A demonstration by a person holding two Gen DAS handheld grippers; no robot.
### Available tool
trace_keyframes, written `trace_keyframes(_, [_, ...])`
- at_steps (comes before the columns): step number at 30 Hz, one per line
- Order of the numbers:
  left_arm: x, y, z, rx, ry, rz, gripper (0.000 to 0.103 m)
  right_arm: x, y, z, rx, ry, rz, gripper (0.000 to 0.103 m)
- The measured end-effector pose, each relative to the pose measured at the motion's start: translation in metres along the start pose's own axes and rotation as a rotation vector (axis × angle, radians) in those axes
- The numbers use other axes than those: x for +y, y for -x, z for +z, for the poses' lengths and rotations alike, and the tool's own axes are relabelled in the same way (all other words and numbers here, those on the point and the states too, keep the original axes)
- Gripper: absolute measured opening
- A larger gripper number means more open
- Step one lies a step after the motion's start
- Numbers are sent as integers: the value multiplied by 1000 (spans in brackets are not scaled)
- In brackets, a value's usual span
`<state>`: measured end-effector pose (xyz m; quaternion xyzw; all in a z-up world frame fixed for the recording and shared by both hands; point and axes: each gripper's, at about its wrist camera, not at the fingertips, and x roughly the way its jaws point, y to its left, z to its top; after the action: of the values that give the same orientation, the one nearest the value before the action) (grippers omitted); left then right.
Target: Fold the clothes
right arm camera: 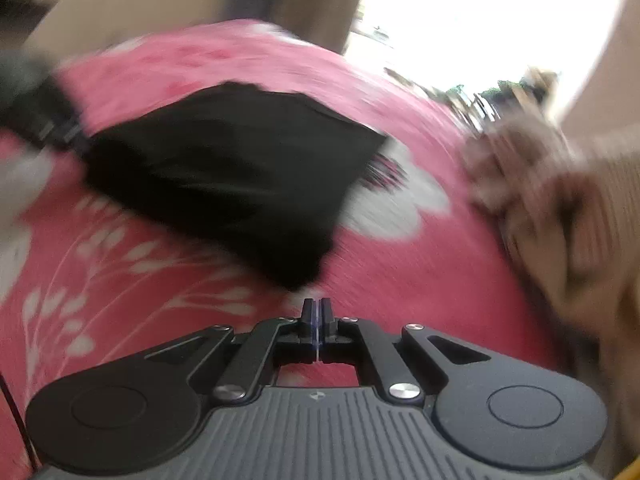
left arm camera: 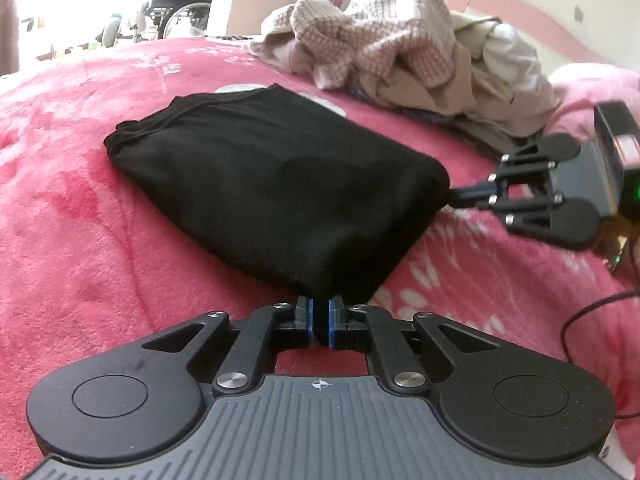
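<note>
A folded black garment (left arm camera: 264, 184) lies on the pink flowered blanket (left arm camera: 80, 220). My left gripper (left arm camera: 319, 316) is shut on its near corner, with black cloth between the blue pads. My right gripper (left arm camera: 456, 196) comes in from the right, shut, its tips against the garment's right corner. The right wrist view is blurred. There the black garment (right arm camera: 224, 176) tapers to a point just ahead of the shut right gripper (right arm camera: 317, 310), and I cannot tell if cloth is caught. The left gripper (right arm camera: 82, 148) shows as a dark blur at the garment's far left corner.
A heap of unfolded beige and checked clothes (left arm camera: 400, 48) sits beyond the garment, and shows as a blurred clothes heap (right arm camera: 568, 208) at the right. A black cable (left arm camera: 580, 316) runs over the blanket at the right. A wheelchair (left arm camera: 180, 8) stands past the bed.
</note>
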<state>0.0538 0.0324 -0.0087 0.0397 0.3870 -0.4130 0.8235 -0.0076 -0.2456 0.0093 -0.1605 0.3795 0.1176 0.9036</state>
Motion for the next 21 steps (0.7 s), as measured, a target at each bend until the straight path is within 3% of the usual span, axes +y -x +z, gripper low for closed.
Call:
trace_keyframes(3, [1, 2, 0, -3, 8, -5, 6, -39, 6, 0, 2, -326, 99, 7])
trace_keyframes(4, [1, 2, -1, -4, 5, -6, 6, -51, 7, -1, -7, -448, 153, 18])
trace_keyframes(5, [1, 2, -1, -4, 6, -7, 6, -62, 6, -3, -3, -572, 217, 36])
trace_keyframes(7, [2, 1, -2, -3, 14, -9, 6, -77, -1, -10, 26, -796, 337, 50])
trace_keyframes(11, [3, 1, -2, 6, 29, -16, 7, -87, -26, -26, 109, -1110, 505, 60])
trace_keyframes(14, [7, 2, -1, 27, 59, -30, 9, -85, -47, -31, 161, -1231, 577, 64])
trace_keyframes(18, [8, -2, -3, 57, 92, -37, 19, -86, -68, -29, 191, -1315, 623, 65])
trace_keyframes(19, [6, -4, -3, 56, 89, -33, 19, -86, -71, -27, 191, -1324, 632, 63])
trace_keyframes(21, [3, -7, -4, 47, 84, -24, 19, -86, -75, -20, 207, -1313, 610, 40])
